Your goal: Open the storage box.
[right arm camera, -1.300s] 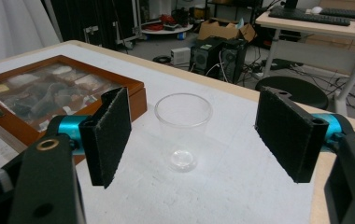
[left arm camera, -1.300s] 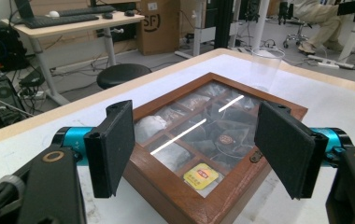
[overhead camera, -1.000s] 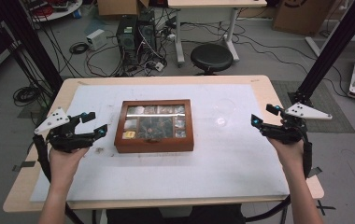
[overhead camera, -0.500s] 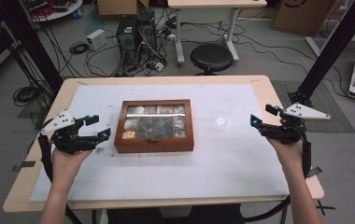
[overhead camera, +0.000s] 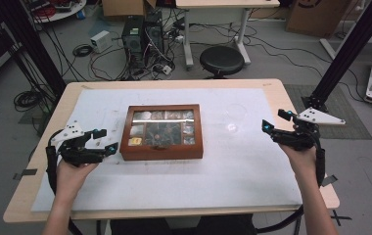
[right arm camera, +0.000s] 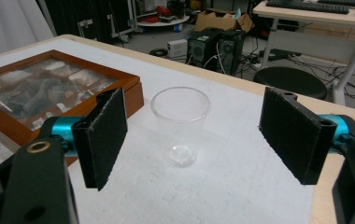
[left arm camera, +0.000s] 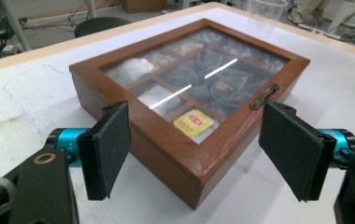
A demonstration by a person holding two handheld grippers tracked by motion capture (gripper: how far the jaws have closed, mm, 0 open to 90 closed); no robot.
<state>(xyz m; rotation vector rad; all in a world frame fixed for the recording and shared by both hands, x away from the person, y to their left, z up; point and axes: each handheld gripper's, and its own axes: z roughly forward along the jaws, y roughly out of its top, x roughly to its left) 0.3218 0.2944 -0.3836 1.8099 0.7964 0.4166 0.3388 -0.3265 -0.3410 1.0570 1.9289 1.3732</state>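
A closed wooden box (overhead camera: pixel 162 131) with a glass lid lies mid-table; sachets fill its compartments, one of them yellow (left arm camera: pixel 193 122). My left gripper (overhead camera: pixel 106 140) hovers low just left of the box's near left corner (left arm camera: pixel 192 184). It stands open and its jaws have just been widening; the pads (left arm camera: pixel 108 147) touch nothing. A clear plastic cup (overhead camera: pixel 235 117) stands upright to the right of the box. My right gripper (overhead camera: pixel 273 120) is open, a short way right of the cup (right arm camera: pixel 181 123), with the cup ahead of its jaws and untouched.
A white mat (overhead camera: pixel 223 186) covers most of the wooden table (overhead camera: pixel 22 205). Behind the table are a black stool (overhead camera: pixel 222 59), computer towers (overhead camera: pixel 142 36) and loose cables on the floor. A black stand leg (overhead camera: pixel 343 54) rises at the right.
My left gripper has sunk toward the mat beside the box, and its jaws look slightly wider. The right gripper, box and cup have kept still.
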